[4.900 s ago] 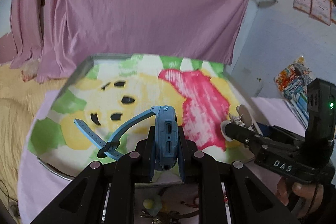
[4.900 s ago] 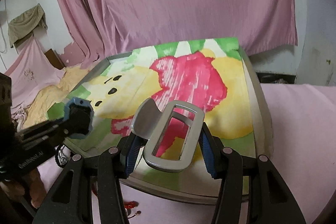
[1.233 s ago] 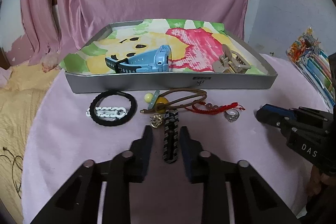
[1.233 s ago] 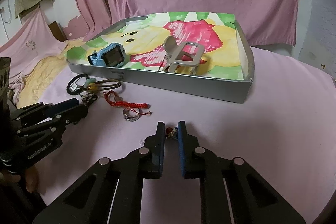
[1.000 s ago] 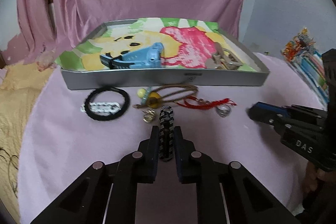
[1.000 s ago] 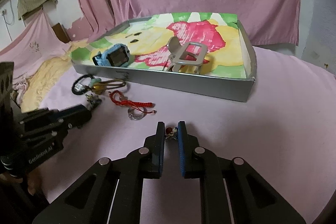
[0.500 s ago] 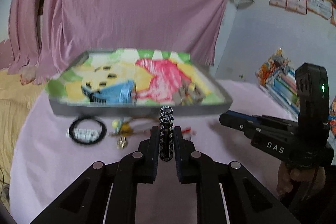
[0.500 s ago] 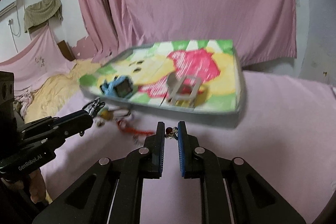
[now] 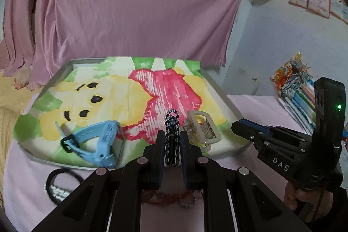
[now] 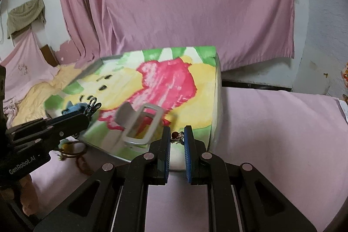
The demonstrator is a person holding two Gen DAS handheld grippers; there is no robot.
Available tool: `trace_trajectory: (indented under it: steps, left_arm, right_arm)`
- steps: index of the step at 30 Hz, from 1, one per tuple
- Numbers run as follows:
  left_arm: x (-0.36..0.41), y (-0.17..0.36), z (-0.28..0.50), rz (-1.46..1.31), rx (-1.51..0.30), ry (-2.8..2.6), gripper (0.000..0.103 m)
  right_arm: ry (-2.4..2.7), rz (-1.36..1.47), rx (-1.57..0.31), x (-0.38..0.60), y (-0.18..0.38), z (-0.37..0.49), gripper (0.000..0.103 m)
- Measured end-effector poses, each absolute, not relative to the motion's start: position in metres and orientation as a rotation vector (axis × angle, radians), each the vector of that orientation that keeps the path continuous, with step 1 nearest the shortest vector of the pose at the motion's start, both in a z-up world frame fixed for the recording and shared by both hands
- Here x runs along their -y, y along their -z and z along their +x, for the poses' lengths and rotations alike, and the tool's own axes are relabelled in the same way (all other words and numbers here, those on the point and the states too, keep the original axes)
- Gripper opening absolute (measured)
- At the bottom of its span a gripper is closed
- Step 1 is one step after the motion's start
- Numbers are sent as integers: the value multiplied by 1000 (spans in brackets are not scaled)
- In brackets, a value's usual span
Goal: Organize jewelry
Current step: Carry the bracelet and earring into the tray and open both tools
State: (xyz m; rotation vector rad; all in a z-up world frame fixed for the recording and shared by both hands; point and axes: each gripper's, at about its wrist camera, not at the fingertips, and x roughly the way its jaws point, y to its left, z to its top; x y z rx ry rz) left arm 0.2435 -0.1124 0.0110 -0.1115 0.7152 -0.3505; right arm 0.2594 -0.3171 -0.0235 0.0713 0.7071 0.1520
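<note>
My left gripper (image 9: 171,141) is shut on a black-and-white striped hair clip (image 9: 171,136), held upright above the front of the tray (image 9: 219,90), between the blue watch (image 9: 97,142) and the beige claw clip (image 9: 202,132) that lie inside. In the right wrist view my right gripper (image 10: 176,139) is shut on a small red-bead charm (image 10: 176,136), hovering over the tray's (image 10: 217,101) near right corner beside the claw clip (image 10: 139,125). The left gripper (image 10: 87,116) with the striped clip (image 10: 92,105) shows at the left, the right gripper (image 9: 239,125) at the right.
On the pink cloth in front of the tray lie a black hair tie (image 9: 61,186), a red string bracelet (image 9: 167,197) and a brown cord bracelet (image 10: 71,149). Pink curtains hang behind. Colourful packets (image 9: 293,84) are stacked at the right. A hand (image 9: 304,197) holds the right gripper.
Both grippers have risen from the cloth and moved forward over the tray's front edge, each carrying its item. The loose jewelry now lies below and behind the fingers.
</note>
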Motion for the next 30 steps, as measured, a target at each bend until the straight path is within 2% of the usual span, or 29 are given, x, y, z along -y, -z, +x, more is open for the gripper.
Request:
trace_trajectory:
  steps: [10, 17, 20, 22, 23, 30]
  left_arm:
    - [126, 8, 265, -67, -831, 303, 13]
    - [126, 10, 265, -48, -841, 288, 13]
    - [126, 10, 266, -47, -843, 281, 13]
    - [123, 10, 267, -55, -846, 263, 13]
    - [121, 10, 267, -63, -849, 255, 13]
    - [105, 0, 253, -111, -800, 214, 16]
  right_arm:
    - [-171, 4, -781, 306, 35, 280, 11]
    - [-182, -26, -806, 299, 38, 284, 12]
    - [-177, -25, -806, 299, 36, 282, 19]
    - [-168, -26, -791, 300, 33, 278, 38]
    - [-163, -27, -786, 301, 33, 276, 41]
    - [-136, 5, -689, 311, 18, 252, 45]
